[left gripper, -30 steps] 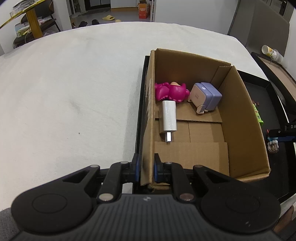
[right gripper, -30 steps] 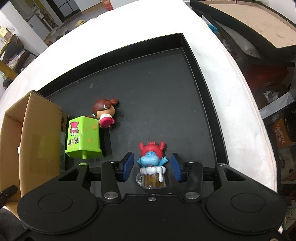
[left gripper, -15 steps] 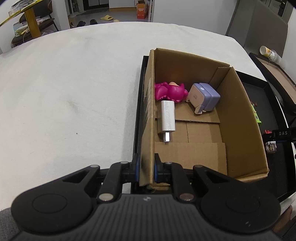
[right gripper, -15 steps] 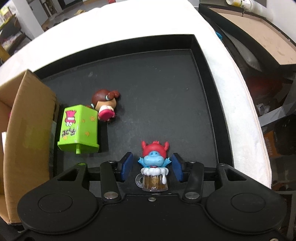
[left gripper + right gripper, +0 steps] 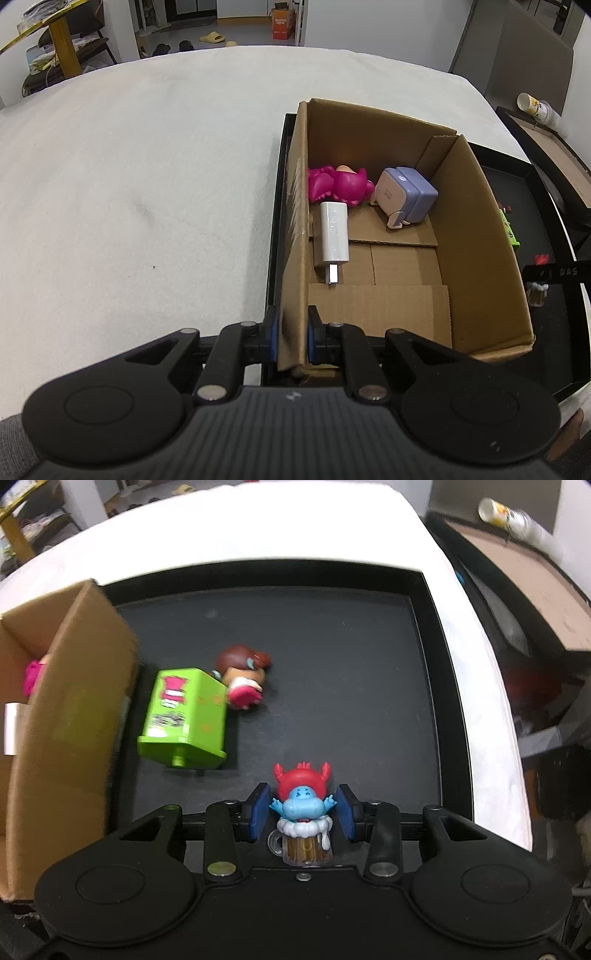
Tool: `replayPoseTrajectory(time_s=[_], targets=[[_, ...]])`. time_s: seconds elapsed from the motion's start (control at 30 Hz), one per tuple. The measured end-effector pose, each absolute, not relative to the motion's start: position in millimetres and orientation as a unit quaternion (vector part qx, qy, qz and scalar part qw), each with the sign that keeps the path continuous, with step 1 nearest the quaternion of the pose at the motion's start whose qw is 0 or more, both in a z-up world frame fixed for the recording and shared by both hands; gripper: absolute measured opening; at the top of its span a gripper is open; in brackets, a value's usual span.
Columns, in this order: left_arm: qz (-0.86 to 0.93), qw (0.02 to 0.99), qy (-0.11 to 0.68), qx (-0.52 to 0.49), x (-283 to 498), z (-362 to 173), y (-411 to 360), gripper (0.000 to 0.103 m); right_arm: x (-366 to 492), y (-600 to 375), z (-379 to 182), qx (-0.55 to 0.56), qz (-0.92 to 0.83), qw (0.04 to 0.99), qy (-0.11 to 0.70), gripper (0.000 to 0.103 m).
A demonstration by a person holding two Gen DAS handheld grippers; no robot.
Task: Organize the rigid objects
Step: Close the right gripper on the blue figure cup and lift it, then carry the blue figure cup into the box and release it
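Your left gripper is clamped on the near left wall of the corrugated cardboard box, one blue pad on each side of the thin wall. The box sits in a shallow black tray with a matte, slightly grainy floor, and the tray rests on a soft white cloth. Inside the box, on the folded brown flaps, lie a glossy white charger with its metal plug pointing toward you, a bright pink plastic figure against the far left corner, and a rounded lavender cube toy tipped on its small feet beside it. Your right gripper has its blue pads on either side of a small figurine, a blue creature with red spiky hair in a clear beer mug with white foam; you cannot tell from this view whether the pads press it or merely flank it. On the tray floor beyond, a lime green plastic box with stickers lies on its side just beside the cardboard wall, and a brown-haired doll lies touching its far corner.
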State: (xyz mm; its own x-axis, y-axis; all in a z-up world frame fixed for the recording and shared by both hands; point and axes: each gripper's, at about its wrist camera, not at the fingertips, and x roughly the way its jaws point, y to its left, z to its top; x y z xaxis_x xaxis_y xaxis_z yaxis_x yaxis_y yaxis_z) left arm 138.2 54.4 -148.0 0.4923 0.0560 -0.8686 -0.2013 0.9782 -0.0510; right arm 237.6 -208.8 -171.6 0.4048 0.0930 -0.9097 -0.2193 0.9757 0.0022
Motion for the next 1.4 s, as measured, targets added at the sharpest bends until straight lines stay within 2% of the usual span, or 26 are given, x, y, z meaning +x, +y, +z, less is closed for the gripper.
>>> replayPoseTrajectory(time_s=[0.73,1.4], targets=[[0.076,0.863,0.495,-0.067,138,-148,51,0.014,228,-205,-95,0.009,0.173,0.854,0.490,0.038],[0.063,0.864,0.491,-0.086,135,-149,60,0.014,225,-133,-57,-0.013,0.234,0.852,0.468,0.038]])
